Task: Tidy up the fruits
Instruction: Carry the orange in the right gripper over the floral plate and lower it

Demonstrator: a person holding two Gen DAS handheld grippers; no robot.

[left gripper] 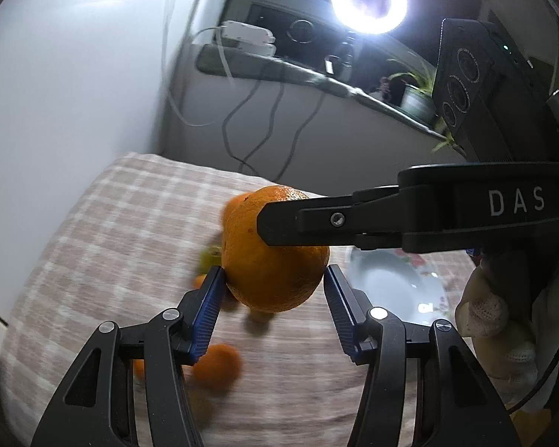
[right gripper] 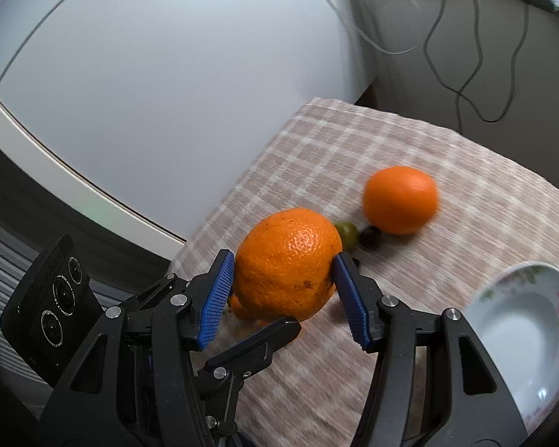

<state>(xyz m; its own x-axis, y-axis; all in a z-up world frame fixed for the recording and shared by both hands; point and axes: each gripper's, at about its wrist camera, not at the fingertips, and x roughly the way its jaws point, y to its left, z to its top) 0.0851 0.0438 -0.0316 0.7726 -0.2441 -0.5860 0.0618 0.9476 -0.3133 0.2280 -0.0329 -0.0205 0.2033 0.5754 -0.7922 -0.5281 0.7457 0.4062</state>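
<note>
Left wrist view. Blue ribbed pads of the left gripper (left gripper: 274,279) are sitting at lower centre, pressing at half span on both flanks of a large, pebbly-skinned orange (left gripper: 272,260). One black finger of the right gripper (left gripper: 316,223) is crossing in from the right edge and bearing on the fruit's upper face. A hand in a white knit glove (left gripper: 495,320) is showing at lower right. The fruit is hanging clear of the beige checked tablecloth (left gripper: 111,223). Small round orange fruits (left gripper: 220,365) are lying blurred below it, and a pale floral ceramic bowl (left gripper: 391,287) is sitting to the right.

Right wrist view. The right gripper (right gripper: 285,264) is clamping the same orange (right gripper: 287,260) at mid-frame, also at half span. A second, smoother orange (right gripper: 398,199) is resting on the cloth right of centre, with a small green fruit (right gripper: 346,232) between them. The bowl (right gripper: 521,335) is at lower right.

Judgement: carry step, with the fruit gripped crosswise by both tools. Next move calls for bringing it over the bowl, lowering it, and parting both sets of jaws together.
</note>
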